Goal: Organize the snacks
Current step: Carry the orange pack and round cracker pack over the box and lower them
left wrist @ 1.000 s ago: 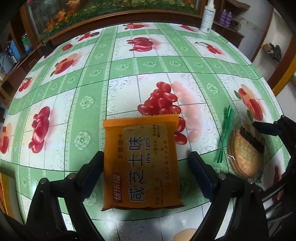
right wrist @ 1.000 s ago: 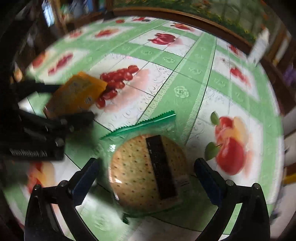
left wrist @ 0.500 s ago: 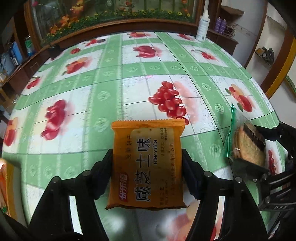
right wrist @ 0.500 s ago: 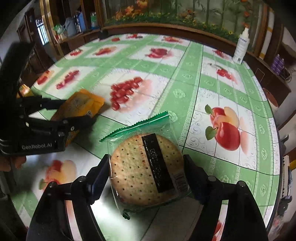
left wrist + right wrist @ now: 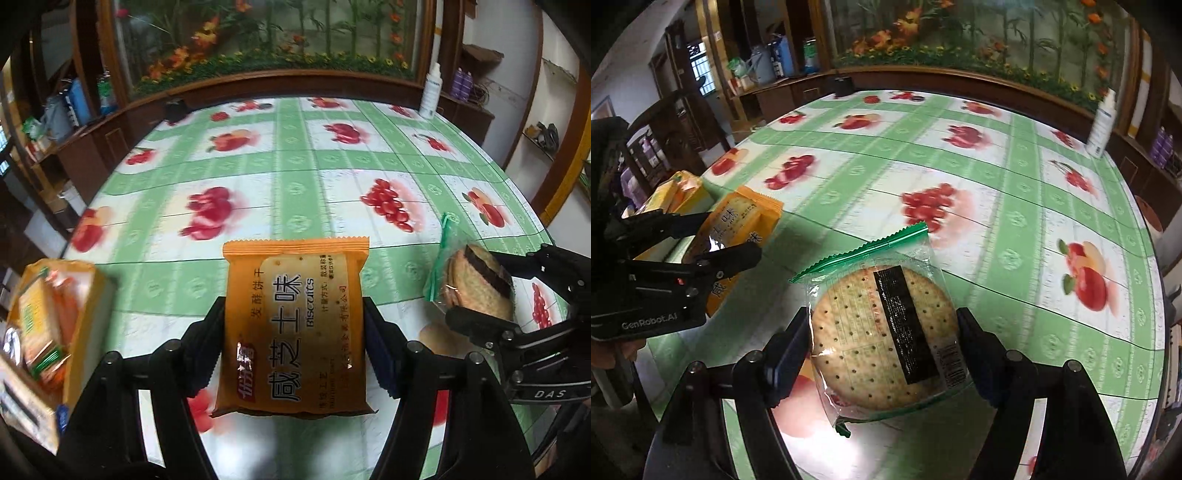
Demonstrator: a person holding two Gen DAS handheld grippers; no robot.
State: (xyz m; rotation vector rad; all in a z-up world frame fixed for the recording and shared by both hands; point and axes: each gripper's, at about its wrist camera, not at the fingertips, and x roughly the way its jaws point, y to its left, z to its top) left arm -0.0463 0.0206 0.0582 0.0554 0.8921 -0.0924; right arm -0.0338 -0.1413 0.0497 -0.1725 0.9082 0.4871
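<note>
Two claws: left claw (image 5: 294, 332) clamps one orange biscuit packet (image 5: 293, 325), right claw (image 5: 884, 343) clamps one round cracker pack (image 5: 886, 339), above a fruit-patterned surface (image 5: 997, 206).

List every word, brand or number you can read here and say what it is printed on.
"咸芝士味" and "Biscuits": orange biscuit packet, held in the left gripper.
"GenRobot.AI": left gripper body, right wrist view.
"DAS": right gripper body, left wrist view.
Round cracker pack: black label and barcode, too small to read.
White bottle: unreadable.

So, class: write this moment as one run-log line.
left gripper: shut on orange biscuit pack | right gripper: shut on round cracker pack | both lifted off table | snack box at left
</note>
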